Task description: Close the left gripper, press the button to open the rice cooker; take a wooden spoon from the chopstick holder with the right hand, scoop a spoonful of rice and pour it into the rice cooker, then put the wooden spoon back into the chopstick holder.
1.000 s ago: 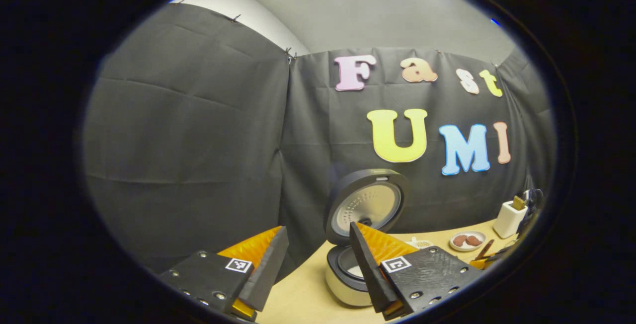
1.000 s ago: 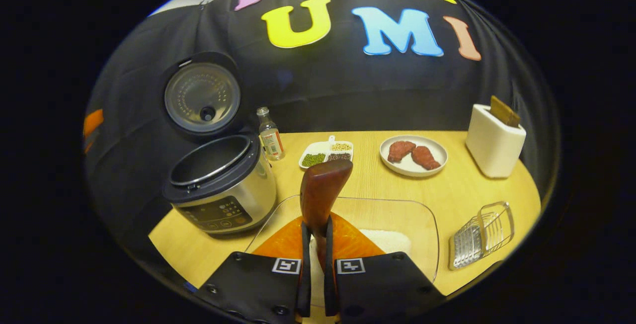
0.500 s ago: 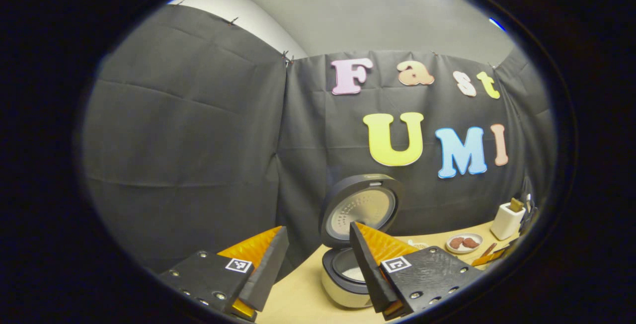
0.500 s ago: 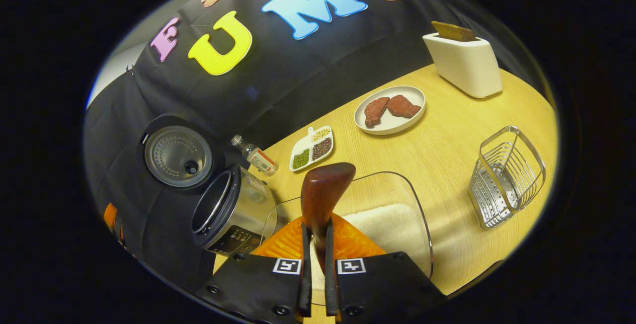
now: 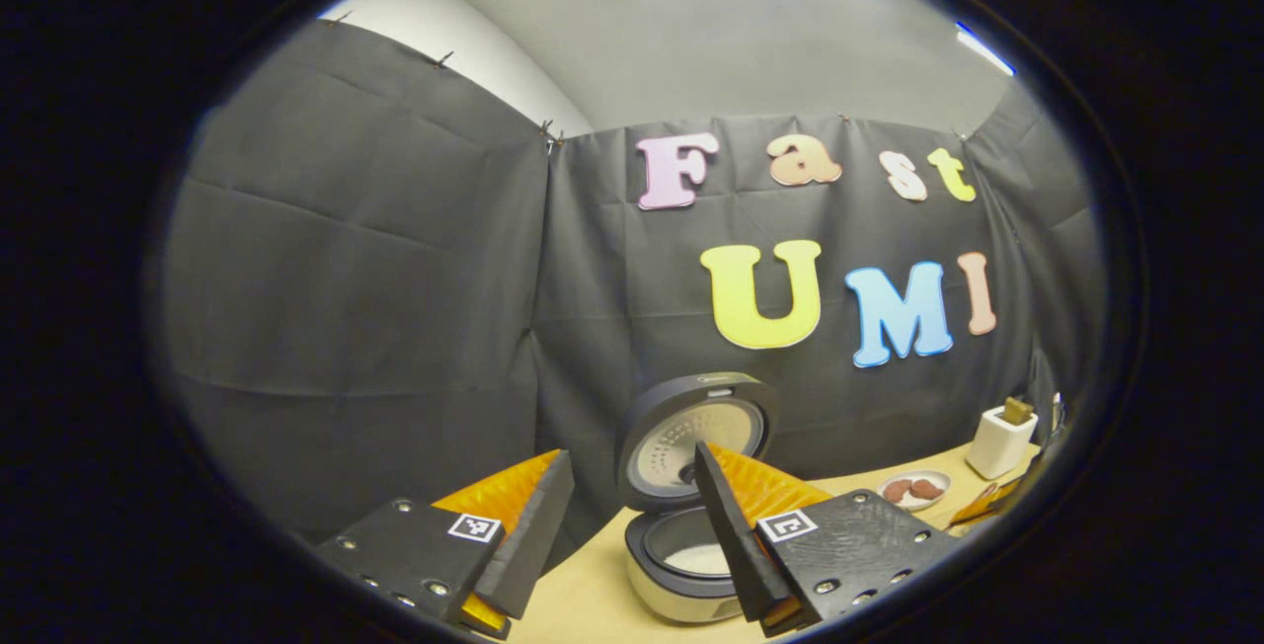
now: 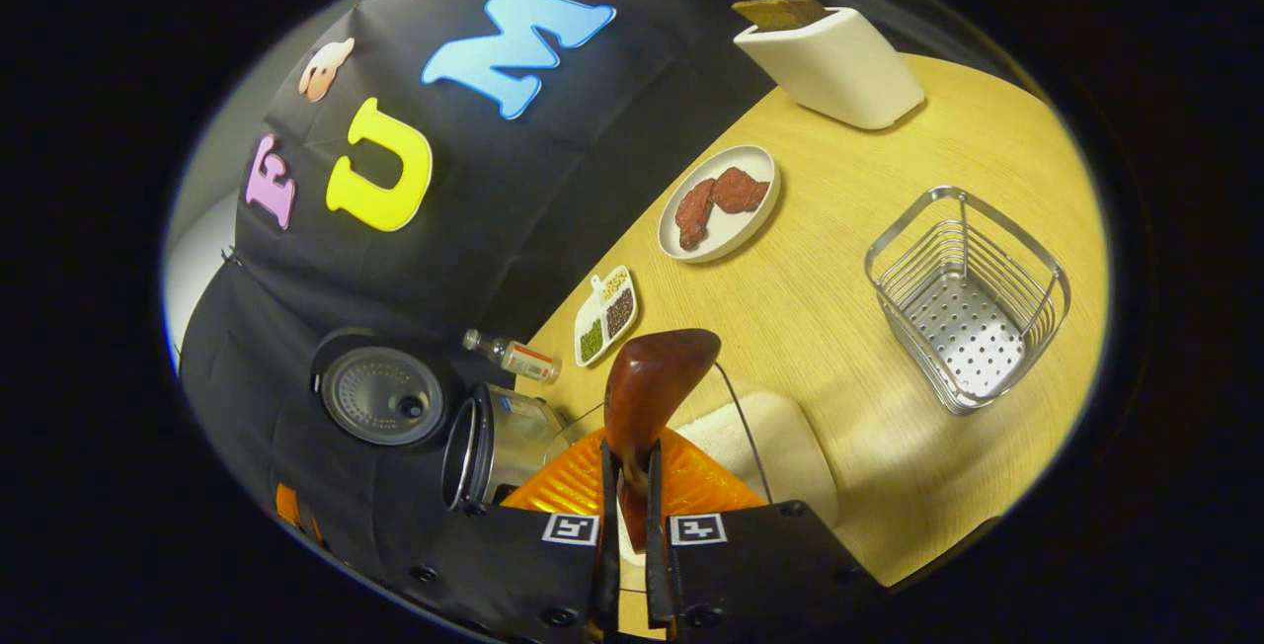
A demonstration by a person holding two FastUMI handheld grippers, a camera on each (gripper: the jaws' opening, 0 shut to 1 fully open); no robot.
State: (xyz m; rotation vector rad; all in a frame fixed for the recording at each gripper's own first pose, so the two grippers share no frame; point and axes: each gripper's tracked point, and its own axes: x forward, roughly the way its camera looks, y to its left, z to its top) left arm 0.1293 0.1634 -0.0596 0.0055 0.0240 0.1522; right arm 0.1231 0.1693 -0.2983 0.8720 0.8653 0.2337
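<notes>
My right gripper [image 6: 628,486] clamps wooden spoon [image 6: 652,389], apparently over rice tray [image 6: 780,446]; left gripper [image 5: 632,535] spread wide, rice cooker [image 5: 681,535] lid up.

Rice cooker [image 5: 681,565] lid up; wooden spoon [image 6: 652,397] clamped upright.

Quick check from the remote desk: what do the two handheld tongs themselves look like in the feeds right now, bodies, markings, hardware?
The left tongs have two black blocky bodies studded with round screws, each carrying a small square black-and-white tag, and they end in wedge-shaped fingers with ribbed inner faces. The right tongs have the same black bodies, screws and square tags, and ribbed faces too. I see no cables or sleeves here.
</notes>
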